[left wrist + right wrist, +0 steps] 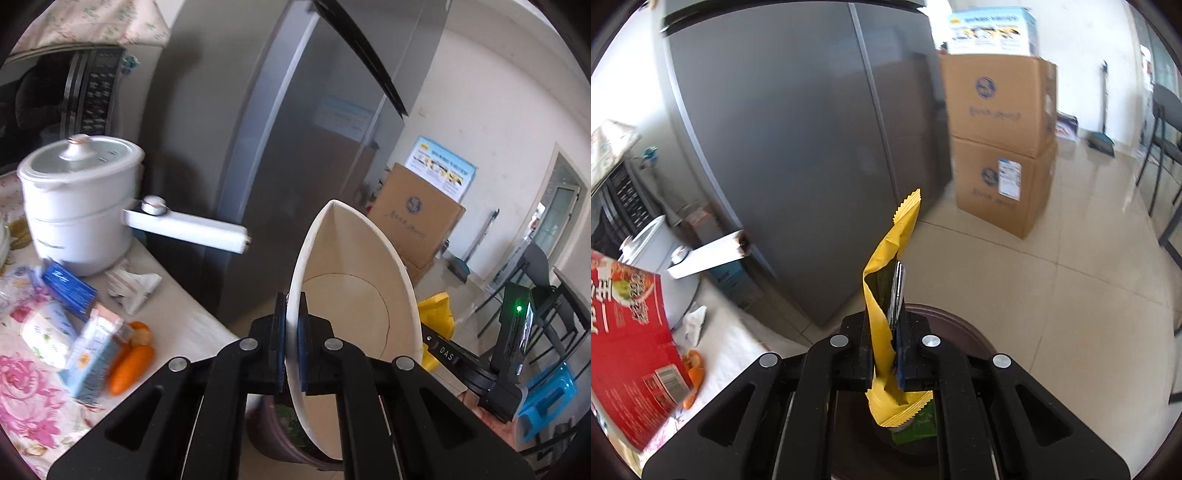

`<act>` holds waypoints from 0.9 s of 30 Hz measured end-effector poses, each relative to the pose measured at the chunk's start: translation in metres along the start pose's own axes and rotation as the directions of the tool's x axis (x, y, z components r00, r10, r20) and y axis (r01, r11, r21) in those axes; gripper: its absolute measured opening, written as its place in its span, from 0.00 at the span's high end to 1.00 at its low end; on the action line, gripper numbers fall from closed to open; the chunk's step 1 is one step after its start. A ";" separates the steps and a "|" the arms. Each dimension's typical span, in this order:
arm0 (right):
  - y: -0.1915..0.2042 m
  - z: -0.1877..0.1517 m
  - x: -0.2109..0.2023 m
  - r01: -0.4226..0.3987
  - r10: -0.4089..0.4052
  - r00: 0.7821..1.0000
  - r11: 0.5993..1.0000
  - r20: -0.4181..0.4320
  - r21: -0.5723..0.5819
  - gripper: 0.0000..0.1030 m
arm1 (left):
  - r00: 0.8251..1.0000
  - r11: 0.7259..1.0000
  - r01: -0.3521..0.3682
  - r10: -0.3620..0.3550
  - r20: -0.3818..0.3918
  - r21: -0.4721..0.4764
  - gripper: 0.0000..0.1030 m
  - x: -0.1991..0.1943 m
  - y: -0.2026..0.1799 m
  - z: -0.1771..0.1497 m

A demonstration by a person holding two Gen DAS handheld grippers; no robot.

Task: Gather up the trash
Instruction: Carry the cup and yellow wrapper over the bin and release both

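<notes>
My left gripper point(293, 343) is shut on the rim of a white paper cup point(354, 295), squashed flat, held past the table edge above a dark round bin point(273, 439). My right gripper point(884, 350) is shut on a yellow snack wrapper point(890, 251) that sticks up between the jaws, above the same bin point(964, 332), which holds green trash point(919, 424). The right gripper point(491, 369) and its wrapper point(437, 314) also show in the left wrist view. A crumpled white wrapper point(133, 288) lies on the table.
The floral-cloth table point(33, 384) holds a white electric pot point(77, 199) with a long handle, a blue box point(68, 286), a carton point(92, 354) and carrots point(131, 363). A red bag point(628, 343) stands at left. A grey fridge point(798, 147), cardboard boxes point(1001, 147) and chairs point(1167, 147) stand around.
</notes>
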State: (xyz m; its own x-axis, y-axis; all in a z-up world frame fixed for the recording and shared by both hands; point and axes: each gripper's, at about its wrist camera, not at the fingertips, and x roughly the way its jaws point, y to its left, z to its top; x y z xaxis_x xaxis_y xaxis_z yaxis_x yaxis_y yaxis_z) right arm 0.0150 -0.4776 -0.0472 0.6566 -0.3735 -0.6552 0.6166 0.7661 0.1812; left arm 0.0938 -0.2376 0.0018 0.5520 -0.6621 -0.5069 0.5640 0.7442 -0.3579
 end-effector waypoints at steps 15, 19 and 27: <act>-0.066 0.013 -0.022 0.222 -0.238 0.967 0.962 0.094 0.159 0.07 | 0.990 0.999 0.054 -0.054 -0.127 -0.004 0.95 0.068 -0.050 -0.016; -0.076 0.015 -0.024 0.256 -0.275 0.956 0.952 0.101 0.168 0.07 | 0.987 0.999 0.051 -0.049 -0.154 0.007 0.95 0.080 -0.059 -0.023; -0.078 0.017 -0.023 0.292 -0.310 0.945 0.943 0.104 0.158 0.07 | 0.981 0.999 0.037 -0.036 -0.190 -0.001 0.67 0.098 -0.065 -0.027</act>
State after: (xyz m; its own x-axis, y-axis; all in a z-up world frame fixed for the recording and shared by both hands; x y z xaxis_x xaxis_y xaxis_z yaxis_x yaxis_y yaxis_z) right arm -0.0415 -0.5378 -0.0338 0.4747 -0.6446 -0.5993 0.8420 0.5309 0.0958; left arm 0.0950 -0.3490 -0.0454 0.4045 -0.6597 -0.6334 0.5828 0.7197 -0.3774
